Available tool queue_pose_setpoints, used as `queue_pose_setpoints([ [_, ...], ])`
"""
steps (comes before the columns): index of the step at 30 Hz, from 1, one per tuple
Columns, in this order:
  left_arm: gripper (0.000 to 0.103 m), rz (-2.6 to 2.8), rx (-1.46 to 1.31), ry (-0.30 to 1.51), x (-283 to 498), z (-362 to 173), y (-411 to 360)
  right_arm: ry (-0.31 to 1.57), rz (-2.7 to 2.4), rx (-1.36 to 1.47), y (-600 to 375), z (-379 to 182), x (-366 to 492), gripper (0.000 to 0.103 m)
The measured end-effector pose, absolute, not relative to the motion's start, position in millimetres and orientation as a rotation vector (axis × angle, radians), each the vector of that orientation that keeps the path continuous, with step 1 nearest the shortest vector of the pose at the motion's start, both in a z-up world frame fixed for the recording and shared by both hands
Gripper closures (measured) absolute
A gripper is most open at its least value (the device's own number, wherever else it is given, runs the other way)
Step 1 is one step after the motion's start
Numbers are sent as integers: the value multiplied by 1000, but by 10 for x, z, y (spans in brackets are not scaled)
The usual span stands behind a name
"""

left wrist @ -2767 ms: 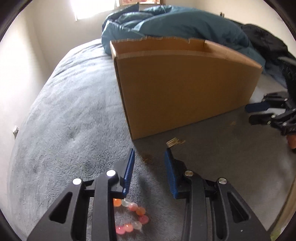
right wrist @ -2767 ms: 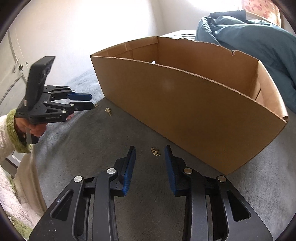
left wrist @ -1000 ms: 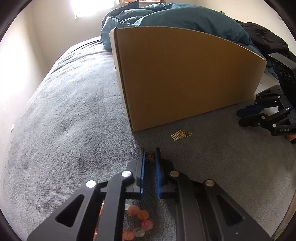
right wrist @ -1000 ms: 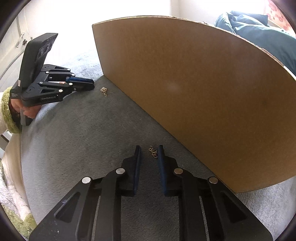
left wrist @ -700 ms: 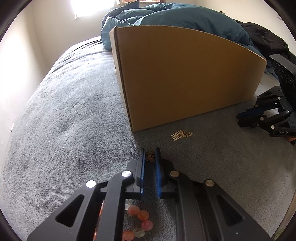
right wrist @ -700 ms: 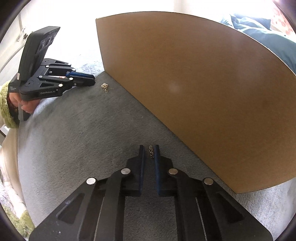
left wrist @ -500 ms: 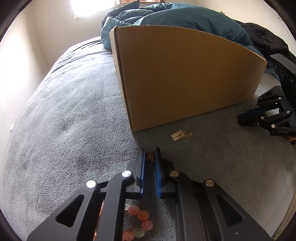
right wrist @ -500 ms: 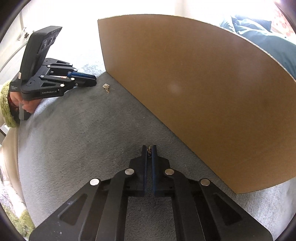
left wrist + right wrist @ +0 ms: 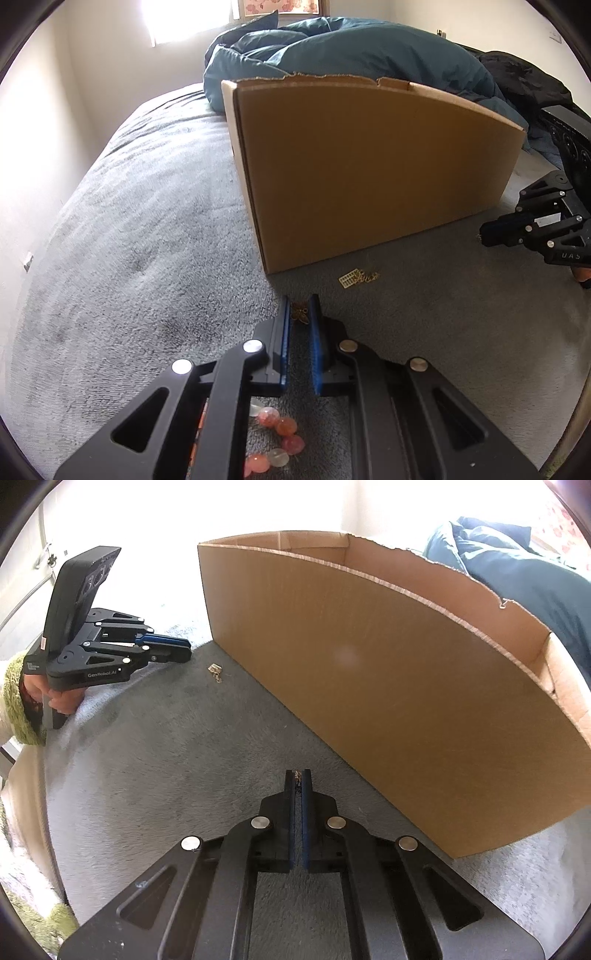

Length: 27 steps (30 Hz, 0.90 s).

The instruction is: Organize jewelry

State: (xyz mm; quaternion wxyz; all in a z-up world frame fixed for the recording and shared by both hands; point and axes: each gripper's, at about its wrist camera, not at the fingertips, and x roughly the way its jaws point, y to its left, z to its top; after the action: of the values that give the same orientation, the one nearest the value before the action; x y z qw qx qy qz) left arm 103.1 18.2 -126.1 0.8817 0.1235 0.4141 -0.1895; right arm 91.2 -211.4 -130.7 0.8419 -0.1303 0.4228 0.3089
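In the left wrist view my left gripper (image 9: 300, 300) is shut on a small gold charm (image 9: 300, 314), pinched between the blue pad tips just above the grey blanket. My right gripper (image 9: 297, 773) is shut on a tiny gold chain (image 9: 296, 778), of which only a bit shows at the tips. A tall cardboard box (image 9: 369, 166) stands open-topped just beyond both grippers. A gold earring on a small card (image 9: 356, 277) lies on the blanket by the box's near corner. A pink and orange bead bracelet (image 9: 277, 443) lies under my left gripper.
The grey plush blanket (image 9: 129, 240) covers the bed, with a teal duvet (image 9: 351, 44) heaped behind the box. Dark clothing (image 9: 517, 77) lies at the far right. A hand (image 9: 62, 701) in a green-trimmed sleeve holds the left gripper.
The right gripper's jaws closed fully onto the gold chain, and its view has risen enough to show inside the box's rim. The left gripper stayed shut on the charm.
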Motion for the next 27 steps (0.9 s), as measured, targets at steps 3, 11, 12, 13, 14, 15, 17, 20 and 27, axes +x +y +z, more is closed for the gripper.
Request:
queue_pose_setpoints([
  [3, 94, -397, 253, 851, 1010, -1203, 174, 884, 644, -275, -2149, -1228, 864, 102],
  [11, 94, -416, 264, 813, 873, -999, 71, 837, 617, -269, -2220, -965, 701, 102],
  [12, 94, -419, 267, 805, 847, -961, 56, 829, 614, -270, -2230, -923, 672, 102],
  [13, 94, -421, 268, 798, 800, -933, 84, 823, 612, -271, -2236, -890, 654, 102],
  [14, 94, -425, 271, 786, 764, -876, 66, 813, 609, -271, -2254, -834, 620, 102],
  [15, 94, -427, 272, 778, 730, -841, 63, 803, 606, -270, -2266, -788, 592, 102],
  [17, 94, -436, 278, 755, 662, -736, 28, 785, 600, -265, -2292, -698, 542, 102],
  [20, 94, -451, 281, 725, 583, -586, -32, 753, 590, -255, -2324, -556, 466, 102],
  [27, 94, -497, 279, 624, 535, -168, -173, 675, 574, -251, -2404, -193, 451, 102],
])
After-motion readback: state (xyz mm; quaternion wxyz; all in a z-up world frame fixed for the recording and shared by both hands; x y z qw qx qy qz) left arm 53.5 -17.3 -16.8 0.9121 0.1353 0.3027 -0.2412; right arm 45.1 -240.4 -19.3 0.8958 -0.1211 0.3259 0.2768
